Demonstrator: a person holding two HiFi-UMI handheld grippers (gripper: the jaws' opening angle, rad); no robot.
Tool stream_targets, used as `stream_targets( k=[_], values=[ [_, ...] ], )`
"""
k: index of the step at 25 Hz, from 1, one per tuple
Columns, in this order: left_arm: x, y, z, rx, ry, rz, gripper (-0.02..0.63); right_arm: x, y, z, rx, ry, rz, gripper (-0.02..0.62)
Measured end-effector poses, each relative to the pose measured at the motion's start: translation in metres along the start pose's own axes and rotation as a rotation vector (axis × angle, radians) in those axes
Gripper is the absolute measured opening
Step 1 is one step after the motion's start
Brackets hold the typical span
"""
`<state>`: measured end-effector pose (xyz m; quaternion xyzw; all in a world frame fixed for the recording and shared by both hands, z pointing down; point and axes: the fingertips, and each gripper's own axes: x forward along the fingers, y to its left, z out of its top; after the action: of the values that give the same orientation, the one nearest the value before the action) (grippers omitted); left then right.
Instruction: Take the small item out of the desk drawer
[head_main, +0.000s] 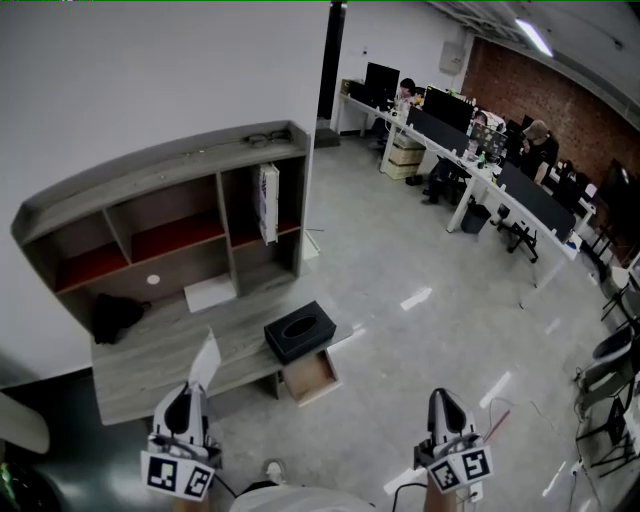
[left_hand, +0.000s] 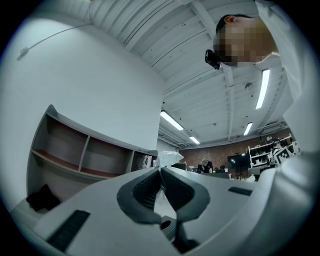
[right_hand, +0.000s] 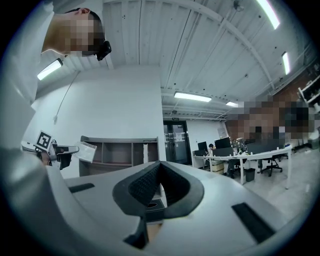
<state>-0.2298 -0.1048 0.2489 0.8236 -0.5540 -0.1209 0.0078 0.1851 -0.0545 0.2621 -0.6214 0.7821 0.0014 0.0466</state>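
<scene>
- Head view: a grey wood-grain bench (head_main: 150, 362) stands against a white wall, with a grey shelf unit (head_main: 170, 160) of open compartments along its back edge.
- A light wooden drawer (head_main: 310, 376) stands pulled out beneath the bench's front right corner.
- A black rectangular tissue box (head_main: 299, 331) sits on the bench at the front right corner, just above the open drawer.
- A dark crumpled bundle (head_main: 115, 316) lies by the bench's left edge, and a white flat sheet (head_main: 210, 294) lies near the back edge, toward the middle.
- The left gripper (head_main: 194, 388) hangs over the bench's front edge, left of the tissue box. Its jaws are pinched on a small, thin, clear plastic packet (head_main: 205, 360).
- In the left gripper view the packet (left_hand: 167, 157) sticks up past the closed tips, outside the drawer and well apart from it.
- The right gripper (head_main: 446, 398) hangs over the grey floor, right of the drawer. In the right gripper view its jaws meet at the tips with nothing between them.
</scene>
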Motion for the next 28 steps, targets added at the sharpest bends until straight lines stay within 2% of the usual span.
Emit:
stream_targets(
  k=[12,17,28],
  values=[
    [-0.009,0.011,0.012,0.003,-0.003,-0.034,0.021,0.028,0.046,-0.002,-0.015,0.016,0.072,0.021],
    [-0.011,0.020,0.014,-0.004,-0.006,-0.045,0.021,0.026,0.058,0.008,-0.081,-0.014,0.040,0.021],
    [-0.012,0.030,0.006,-0.021,-0.006,-0.043,0.021,0.033,0.074,-0.006,-0.071,0.005,0.054,0.020]
  ],
)
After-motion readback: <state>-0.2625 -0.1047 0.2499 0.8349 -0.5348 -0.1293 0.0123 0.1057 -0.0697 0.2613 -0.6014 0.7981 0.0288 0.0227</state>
